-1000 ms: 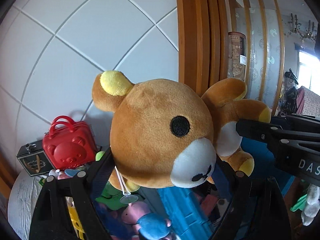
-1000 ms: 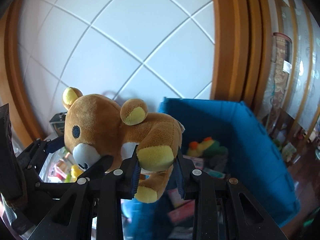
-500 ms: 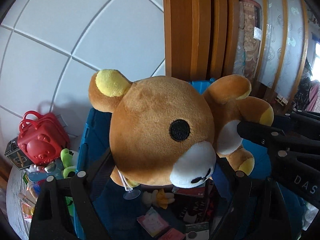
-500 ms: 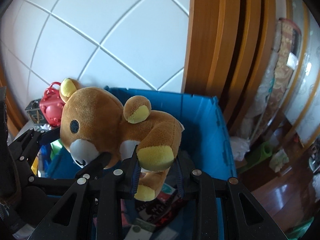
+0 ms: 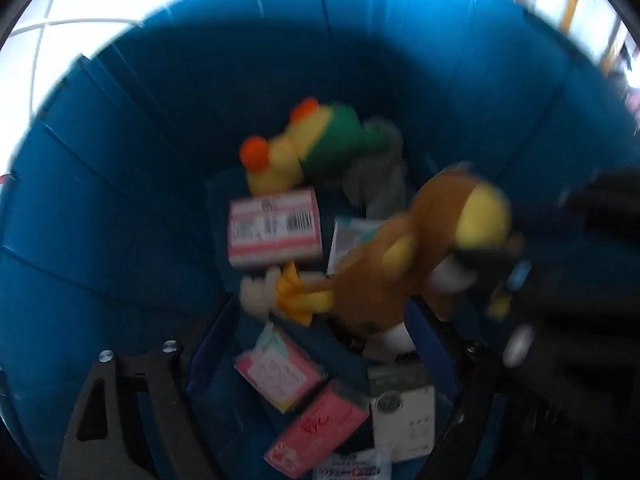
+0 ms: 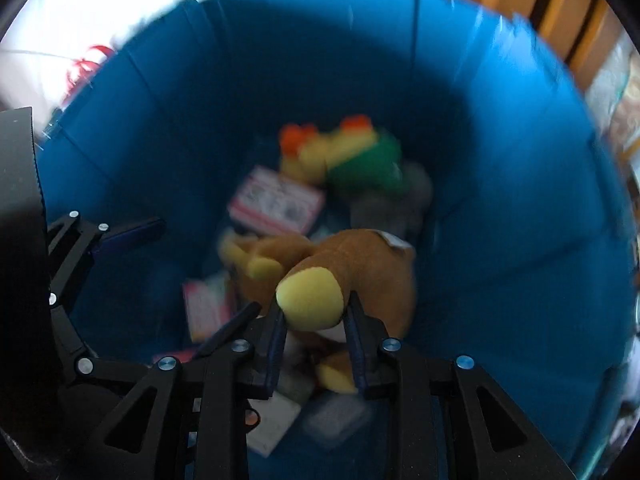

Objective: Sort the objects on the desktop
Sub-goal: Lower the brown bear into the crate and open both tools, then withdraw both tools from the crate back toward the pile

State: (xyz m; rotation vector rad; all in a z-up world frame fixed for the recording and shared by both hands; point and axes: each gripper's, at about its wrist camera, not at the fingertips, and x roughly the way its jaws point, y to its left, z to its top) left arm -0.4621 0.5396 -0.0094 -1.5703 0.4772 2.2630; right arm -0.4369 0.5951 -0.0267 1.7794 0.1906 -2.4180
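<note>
Both views look steeply down into a deep blue bin, and both are smeared by motion blur. The brown plush bear hangs inside the bin's mouth, above the things on its floor. In the right wrist view the right gripper has its jaws clamped on one of the bear's yellow-soled limbs at the lower middle of the frame, the pads pressing the plush from either side.

In the left wrist view the left gripper has its jaws standing wide and closing a little. The bear lies toward the right-hand finger at middle right of the frame, its head partly between the jaws; through the blur I cannot tell whether the pads press on it.

On the bin floor a yellow, green and orange plush toy lies at upper middle, with a grey soft thing just beside it. A pink and white box with a barcode sits just below that toy. More pink packets and a white card lie toward the lower edge.
</note>
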